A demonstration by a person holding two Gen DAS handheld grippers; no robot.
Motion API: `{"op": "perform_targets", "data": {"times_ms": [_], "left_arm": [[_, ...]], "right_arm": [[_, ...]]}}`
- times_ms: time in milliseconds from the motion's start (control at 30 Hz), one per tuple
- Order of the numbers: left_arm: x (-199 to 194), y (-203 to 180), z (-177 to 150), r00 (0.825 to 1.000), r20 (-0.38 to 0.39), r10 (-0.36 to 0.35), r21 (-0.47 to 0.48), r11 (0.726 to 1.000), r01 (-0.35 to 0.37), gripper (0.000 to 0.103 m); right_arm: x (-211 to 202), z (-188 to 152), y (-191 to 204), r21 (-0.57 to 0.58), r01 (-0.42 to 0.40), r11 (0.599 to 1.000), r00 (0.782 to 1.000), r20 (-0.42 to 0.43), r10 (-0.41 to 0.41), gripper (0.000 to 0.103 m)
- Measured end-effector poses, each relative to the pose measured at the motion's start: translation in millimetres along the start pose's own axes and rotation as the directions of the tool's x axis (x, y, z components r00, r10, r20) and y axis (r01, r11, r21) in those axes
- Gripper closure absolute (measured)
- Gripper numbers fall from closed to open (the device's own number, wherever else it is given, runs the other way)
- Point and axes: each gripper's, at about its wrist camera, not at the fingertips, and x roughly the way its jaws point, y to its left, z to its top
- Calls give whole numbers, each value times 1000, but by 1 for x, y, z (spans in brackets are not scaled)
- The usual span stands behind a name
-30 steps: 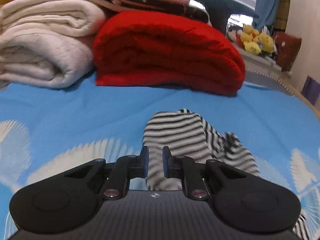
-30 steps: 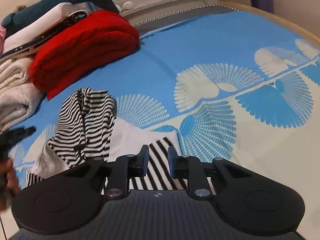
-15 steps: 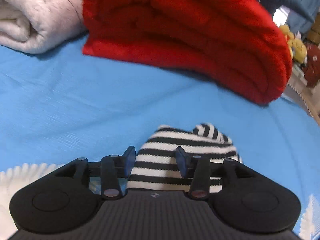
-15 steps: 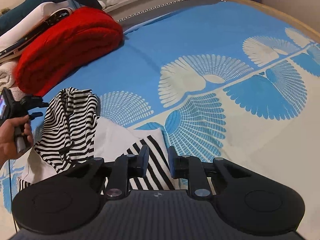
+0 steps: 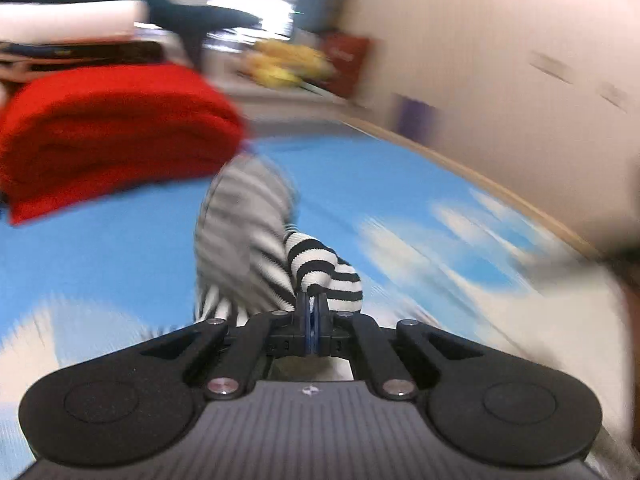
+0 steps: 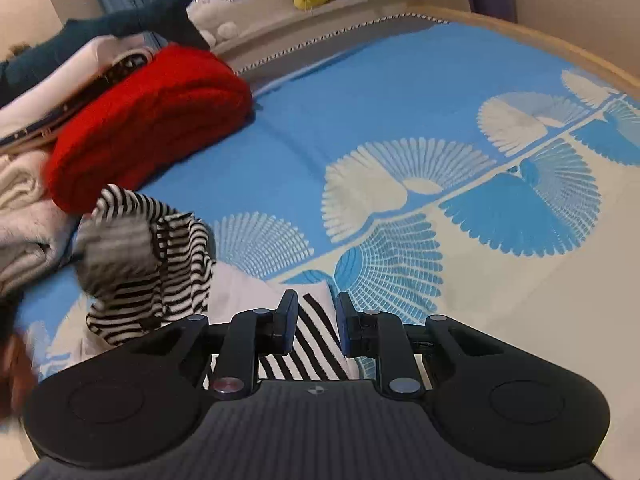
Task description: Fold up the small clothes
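Now the left claw (image 5: 312, 308), at lower centre of its own view, is pinched tight on a bunched fold of the striped garment (image 5: 320, 264); its jaws have just been closing, after standing wide around the cloth half a second ago. The cloth rises in a soft hump from the pads, and the smeared surroundings suggest the hand is swinging fast, so I judge a fold is being carried over rather than merely set up.

The right claw (image 6: 317, 326), at lower centre of its view, stands partly apart as before, with a flat striped panel (image 6: 316, 344) showing between its pads; whether it presses that cloth I cannot tell. In that view the lifted part of the garment blurs at middle left, above a plain white layer (image 6: 248, 292).

The garment is a limp ribbed knit in black and white. It lies on the bed (image 6: 360, 128), whose blue cover bears pale fan shapes. A plush red blanket (image 6: 148, 124), thickly rolled, sits at upper left.
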Motion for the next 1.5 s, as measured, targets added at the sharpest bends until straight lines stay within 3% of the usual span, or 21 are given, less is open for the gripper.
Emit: {"op": "perform_targets", "data": {"times_ms": [67, 133, 233, 300, 400, 433, 500, 567, 733, 867, 900, 1000, 1033, 1100, 1200, 1267, 1300, 1333, 1400, 1433, 1500], "left_arm": [[-45, -41, -43, 993, -104, -61, 9, 998, 62, 102], [-81, -74, -79, 976, -213, -55, 1, 998, 56, 101], [-108, -97, -99, 957, -284, 53, -50, 996, -70, 91], [-117, -91, -98, 963, -243, 116, -196, 966, -166, 74], [-110, -61, -103, 977, -145, 156, -485, 850, -207, 50], [-98, -51, -109, 973, -163, 165, -541, 810, -228, 50], [-69, -32, -124, 941, -298, 160, -629, 708, -319, 51], [-56, -20, -133, 942, -314, 115, -685, 660, -309, 51], [-45, -14, -140, 932, -352, 90, -707, 626, -328, 53], [-47, -8, -153, 930, -361, 63, -729, 603, -324, 94], [-50, -6, -150, 935, -348, 73, -729, 605, -319, 102], [-73, -2, -130, 964, -212, 161, -726, 634, -266, 102], [-84, -2, -120, 965, -149, 215, -705, 661, -257, 102], [-101, -2, -106, 956, -65, 287, -669, 698, -255, 102], [-115, 3, -104, 937, -25, 349, -666, 693, -276, 102], [-110, 11, -113, 936, -108, 334, -679, 663, -315, 102], [-100, 15, -121, 934, -201, 294, -673, 651, -350, 101], [-87, 19, -132, 921, -310, 237, -657, 646, -388, 101], [-69, 21, -153, 866, -461, 194, -625, 622, -472, 99], [-68, 21, -157, 860, -472, 192, -628, 611, -481, 99], [-71, 20, -151, 884, -426, 191, -639, 628, -444, 88]], "right_arm": [[-12, -2, -2, 8, -9, 1000, 1000, 20, 9, 81], [-25, -6, -4, 16, -23, 1000, 999, 37, 22, 81], [-36, -15, -7, 30, -40, 999, 999, 32, 39, 81], [-40, -21, -8, 48, -62, 997, 998, 18, 61, 81], [-38, -31, -7, 74, -96, 993, 995, -21, 97, 81], [-34, -34, -7, 85, -106, 991, 993, -48, 110, 81], [-23, -41, -8, 111, -123, 986, 983, -123, 136, 81], [-11, -50, -8, 121, -126, 985, 969, -196, 148, 81], [23, -67, 0, 94, -115, 989, 936, -322, 140, 75], [43, -78, 17, 12, -118, 993, 923, -369, 114, 70], [48, -81, 19, -3, -119, 993, 919, -379, 109, 70], [57, -90, 32, -56, -142, 988, 910, -401, 108, 72], [57, -90, 33, -54, -150, 987, 909, -400, 116, 83], [52, -84, 32, 32, -197, 980, 912, -360, 195, 102], [30, -66, 27, 185, -361, 914, 891, -219, 397, 102], [20, -59, 26, 217, -421, 881, 877, -152, 456, 102], [20, -58, 25, 217, -416, 883, 880, -150, 451, 102], [25, -60, 24, 205, -377, 903, 892, -181, 414, 102], [47, -72, 19, 146, -188, 971, 919, -322, 227, 102], [56, -79, 14, 122, -110, 986, 916, -373, 149, 101], [68, -88, 2, 134, -17, 991, 907, -415, 72, 101]]}}
